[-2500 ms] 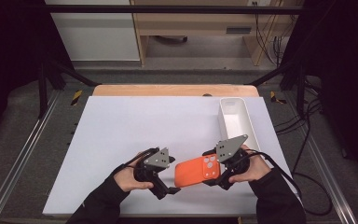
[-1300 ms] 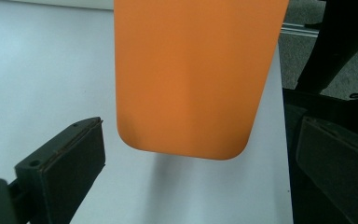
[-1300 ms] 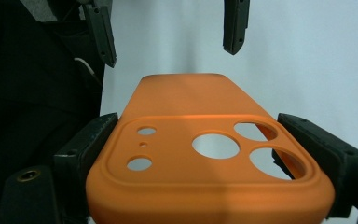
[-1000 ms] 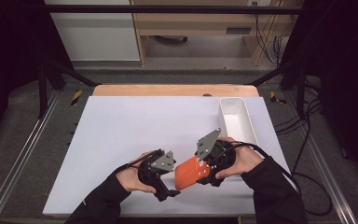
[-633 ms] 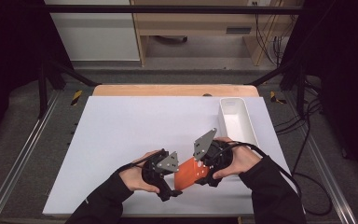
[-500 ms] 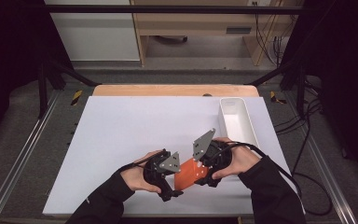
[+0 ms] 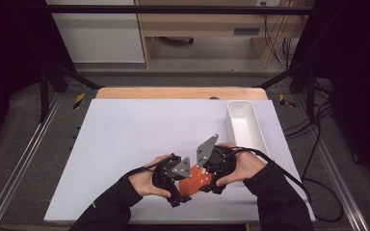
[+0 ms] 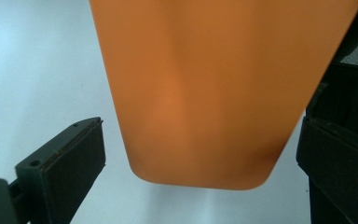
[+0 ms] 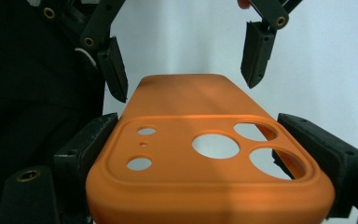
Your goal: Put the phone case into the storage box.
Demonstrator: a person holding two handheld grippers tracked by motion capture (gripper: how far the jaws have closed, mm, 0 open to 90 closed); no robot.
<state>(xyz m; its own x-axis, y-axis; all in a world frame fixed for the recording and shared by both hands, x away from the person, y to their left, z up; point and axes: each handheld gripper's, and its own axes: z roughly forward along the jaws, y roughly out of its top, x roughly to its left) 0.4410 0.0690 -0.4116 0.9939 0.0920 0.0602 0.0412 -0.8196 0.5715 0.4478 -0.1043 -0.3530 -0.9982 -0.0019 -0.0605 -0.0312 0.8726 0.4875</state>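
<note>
Jaws of right gripper (image 9: pixel 214 154) clamp smooth orange phone case (image 9: pixel 205 158), left gripper (image 8: pixel 200 158) jaws wide around its rounded end, bare white desk (image 7: pixel 125 144) beyond

I note the left gripper (image 7: pixel 185 185) has closed in on the orange phone case (image 7: pixel 196 180). Its free end now sits between the open jaws, the case tilted toward 7 o'clock.

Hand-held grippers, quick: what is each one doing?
Left hand-held gripper: open, jaws either side of the orange phone case.
Right hand-held gripper: shut on the orange phone case.
</note>
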